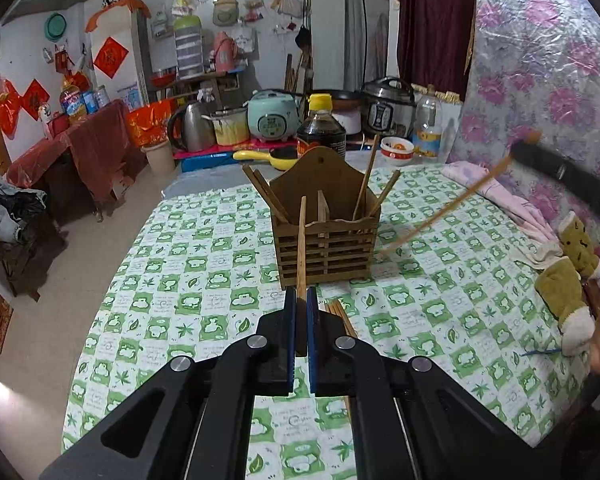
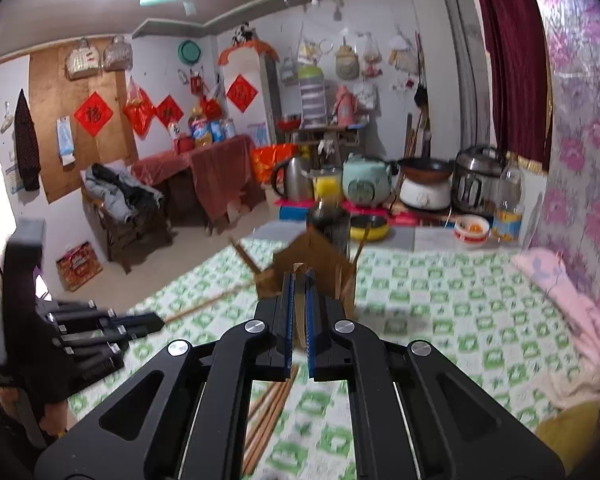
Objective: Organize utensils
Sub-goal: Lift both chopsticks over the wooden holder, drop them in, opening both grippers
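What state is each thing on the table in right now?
Left tongs: shut on a chopstick.
Right tongs: shut on a chopstick, seen slanting in the left view.
Wooden holder: upright, chopsticks leaning in both compartments.
Loose chopsticks: lying on the tablecloth, not yet sorted.

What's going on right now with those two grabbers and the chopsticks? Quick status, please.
Left tool shut on a chopstick. Right tool shut on another chopstick. Wooden holder dead ahead, path open. Loose chopsticks on the tablecloth.
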`<state>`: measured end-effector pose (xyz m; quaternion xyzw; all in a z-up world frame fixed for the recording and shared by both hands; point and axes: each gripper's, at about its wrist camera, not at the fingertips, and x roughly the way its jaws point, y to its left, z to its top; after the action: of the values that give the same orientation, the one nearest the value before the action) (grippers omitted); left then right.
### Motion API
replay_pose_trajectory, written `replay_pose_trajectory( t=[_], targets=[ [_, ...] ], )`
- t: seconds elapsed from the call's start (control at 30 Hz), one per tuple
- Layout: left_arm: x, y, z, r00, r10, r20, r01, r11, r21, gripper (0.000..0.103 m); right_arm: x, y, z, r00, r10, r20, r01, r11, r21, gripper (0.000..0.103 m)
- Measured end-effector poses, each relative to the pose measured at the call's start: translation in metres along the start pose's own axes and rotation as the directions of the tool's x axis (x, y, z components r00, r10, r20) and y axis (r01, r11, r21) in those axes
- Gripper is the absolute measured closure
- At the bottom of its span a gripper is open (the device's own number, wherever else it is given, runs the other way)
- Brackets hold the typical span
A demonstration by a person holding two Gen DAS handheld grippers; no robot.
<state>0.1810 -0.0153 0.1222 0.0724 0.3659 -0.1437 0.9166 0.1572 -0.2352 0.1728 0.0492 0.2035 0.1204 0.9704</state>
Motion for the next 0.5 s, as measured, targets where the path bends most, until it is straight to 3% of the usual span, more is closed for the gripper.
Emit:
replay_pose_trajectory(
  t=[0.3,0.5],
  targets=[
    [0.053,0.011,0.032,0.992,-0.03,-0.122,0.028,0.999,-0.017,0.098,0.053,0.0,0.036,0.999,-0.035,0.019,0.035,0.999,-0.014,0.097],
    [0.087,0.015,0.063,0.984,-0.054,-0.169,0.049,0.998,-0.036,0.098,0.117,-0.004,0.028,0.994,-0.066,-0.084,0.064,0.998,-0.027,0.097]
  ],
)
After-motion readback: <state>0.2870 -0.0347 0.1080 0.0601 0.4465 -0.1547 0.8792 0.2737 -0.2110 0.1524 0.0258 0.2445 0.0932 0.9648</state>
